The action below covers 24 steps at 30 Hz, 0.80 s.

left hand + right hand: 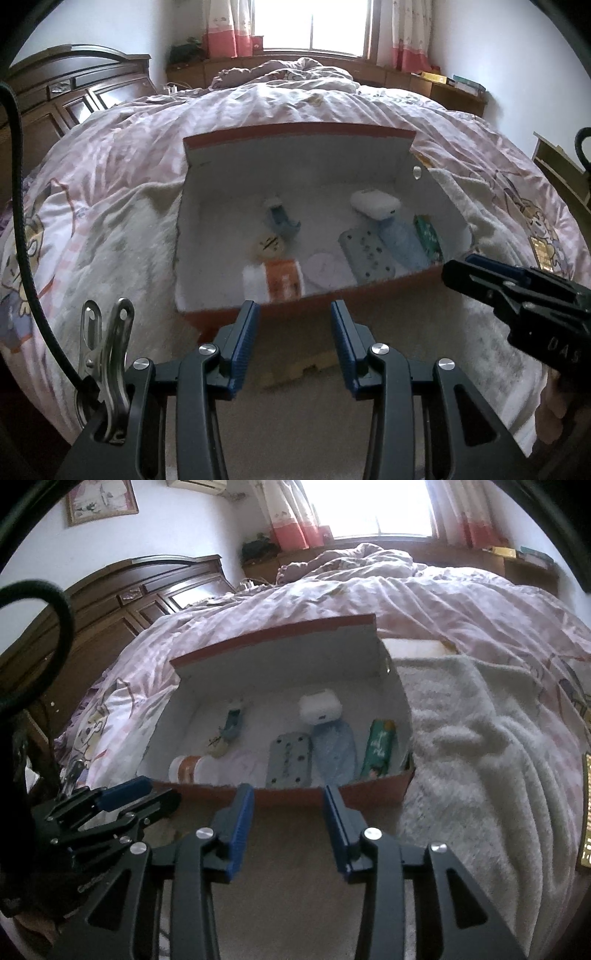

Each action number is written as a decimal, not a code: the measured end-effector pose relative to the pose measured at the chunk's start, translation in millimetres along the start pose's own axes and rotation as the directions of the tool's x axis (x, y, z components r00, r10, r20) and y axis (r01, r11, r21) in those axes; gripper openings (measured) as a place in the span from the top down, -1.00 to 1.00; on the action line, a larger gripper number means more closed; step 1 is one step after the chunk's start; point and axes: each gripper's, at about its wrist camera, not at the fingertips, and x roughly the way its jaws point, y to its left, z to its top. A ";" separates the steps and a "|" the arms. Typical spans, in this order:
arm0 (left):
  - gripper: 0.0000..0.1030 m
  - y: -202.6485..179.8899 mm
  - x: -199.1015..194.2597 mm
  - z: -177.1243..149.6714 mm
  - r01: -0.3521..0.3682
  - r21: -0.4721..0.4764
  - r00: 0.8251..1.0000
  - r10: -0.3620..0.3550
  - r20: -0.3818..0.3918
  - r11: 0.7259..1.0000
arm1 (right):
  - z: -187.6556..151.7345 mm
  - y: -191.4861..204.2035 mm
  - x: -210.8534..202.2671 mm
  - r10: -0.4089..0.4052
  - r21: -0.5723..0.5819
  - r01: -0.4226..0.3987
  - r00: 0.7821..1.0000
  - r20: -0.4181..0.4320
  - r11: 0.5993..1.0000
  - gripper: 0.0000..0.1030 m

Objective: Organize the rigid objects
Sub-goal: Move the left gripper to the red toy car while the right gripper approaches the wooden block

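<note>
An open orange box [391, 286] [369, 794] with a white inside lies on the bed. In it are a white case [375, 201] [319, 705], a grey plate with holes [365, 253] [290, 760], a blue packet [402, 242] [334, 747], a green pack [428, 236] [378, 746], an orange-and-white bottle [275, 280] [188, 768], a round face token [269, 246] and a teal holder [282, 219] [232, 725]. My left gripper [293, 314] and right gripper [288, 797] are open and empty, just before the box's near wall.
The box sits on a white fleece blanket [480, 738] over a pink quilt [129, 147]. A dark wooden headboard [129, 590] is at the left. A metal clip [105, 354] hangs by my left gripper. The right gripper shows in the left wrist view [517, 295].
</note>
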 end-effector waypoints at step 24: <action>0.20 42.6 30.1 -36.4 -0.075 -0.125 0.993 0.063 -0.102 0.989 | -37.8 10.7 34.3 0.005 -0.032 -0.010 0.987 -0.160 0.999 0.10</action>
